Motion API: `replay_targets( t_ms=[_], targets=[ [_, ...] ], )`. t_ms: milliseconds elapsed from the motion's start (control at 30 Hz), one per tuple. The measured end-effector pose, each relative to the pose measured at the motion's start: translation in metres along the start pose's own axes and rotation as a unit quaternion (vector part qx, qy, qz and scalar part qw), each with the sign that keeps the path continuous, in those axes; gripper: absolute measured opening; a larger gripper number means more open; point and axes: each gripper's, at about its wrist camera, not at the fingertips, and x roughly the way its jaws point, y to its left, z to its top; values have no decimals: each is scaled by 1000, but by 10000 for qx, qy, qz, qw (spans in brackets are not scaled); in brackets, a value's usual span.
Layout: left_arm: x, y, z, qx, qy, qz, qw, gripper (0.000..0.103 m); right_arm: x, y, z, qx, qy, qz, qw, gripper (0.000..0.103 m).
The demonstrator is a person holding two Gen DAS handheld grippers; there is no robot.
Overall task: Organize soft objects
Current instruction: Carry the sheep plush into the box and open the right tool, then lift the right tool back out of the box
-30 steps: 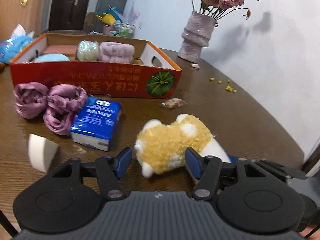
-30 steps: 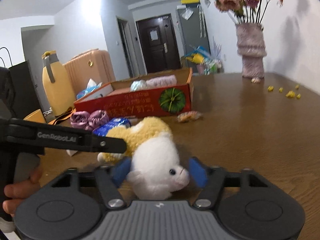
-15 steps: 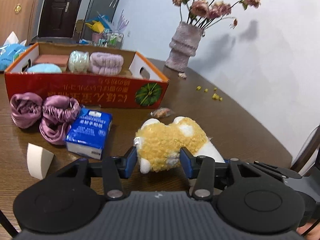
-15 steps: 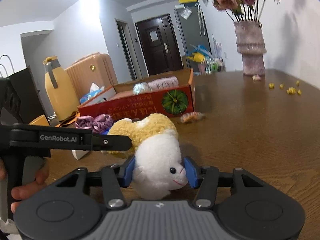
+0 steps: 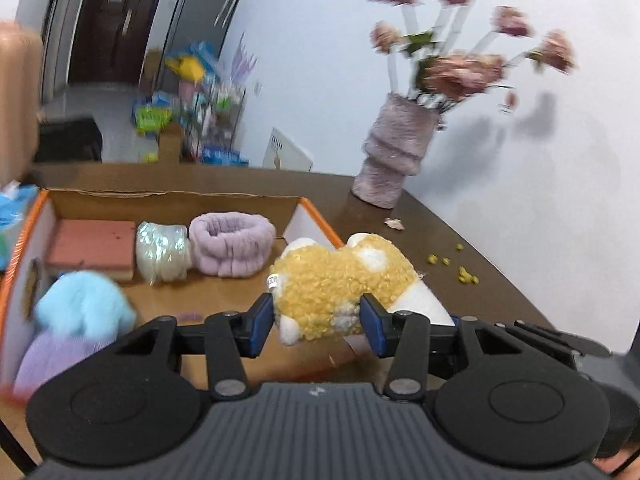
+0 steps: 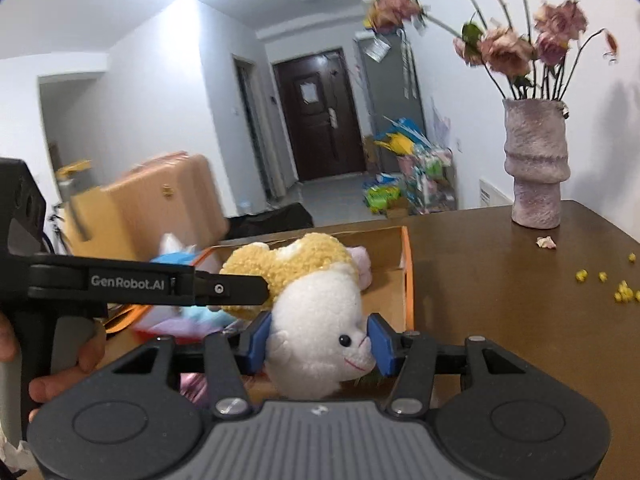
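Both grippers, left (image 5: pixel 318 322) and right (image 6: pixel 318 340), clamp the plush toy (image 5: pixel 340 284) above the box (image 5: pixel 176 208), vase (image 5: pixel 394 152) at 1 o'clock.

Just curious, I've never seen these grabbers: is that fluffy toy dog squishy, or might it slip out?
The plush dog probably squashes easily: its head bulges between the right gripper jaws. It looks light and its fuzzy pile likely resists slipping in the left gripper.

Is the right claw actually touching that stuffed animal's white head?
Touching. In the right wrist view, the right claw has both blue pads pressed against the white head of the plush toy, with no gap.
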Motion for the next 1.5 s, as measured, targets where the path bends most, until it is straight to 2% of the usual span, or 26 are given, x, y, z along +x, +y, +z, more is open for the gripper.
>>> replay_targets(
  t_ms=[133,267,433,533,600,733,900,1000,1067,1133,1200,1233,1333,1500],
  targets=[
    [56,31,23,-131,277,24,9995,48,67,-12,22,131,478,-252,9985,51],
    [96,54,25,-530,653,57,9964,47,103,-10,25,-63,696,-551,9960,51],
    [110,53,18,-342,946,172,9948,47,113,1,14,-536,842,-713,9924,50],
    [103,45,17,-122,875,179,9959,49,100,12,10,-684,695,-699,9928,60],
    [95,41,16,-45,785,240,9966,50,92,16,13,-776,572,-804,9921,61],
    [60,37,18,-36,549,359,9978,51,72,12,28,-635,390,-744,9944,62],
    [-14,27,27,385,-48,925,9950,60,30,9,53,-509,-4,-614,9968,66],
    [-65,25,21,555,-470,1268,9893,70,-1,10,65,-569,-329,-402,9970,80],
    [-95,22,10,723,-801,1622,9809,75,-25,16,67,-724,-599,-384,9948,84],
    [-123,16,-4,926,-1210,2130,9651,83,-41,20,66,-800,-807,-396,9927,87],
    [-148,11,-21,999,-1749,2556,9456,102,-57,24,57,-826,-1137,-334,9895,90],
    [-159,9,-29,1018,-1960,2644,9388,103,-64,26,51,-847,-1325,-326,9870,92],
    [-183,1,-45,1052,-2184,2689,9322,103,-79,33,39,-898,-1623,-429,9817,92],
    [-206,-7,-58,1008,-2263,2677,9311,103,-102,42,31,-773,-1765,-483,9801,92]
  ],
)
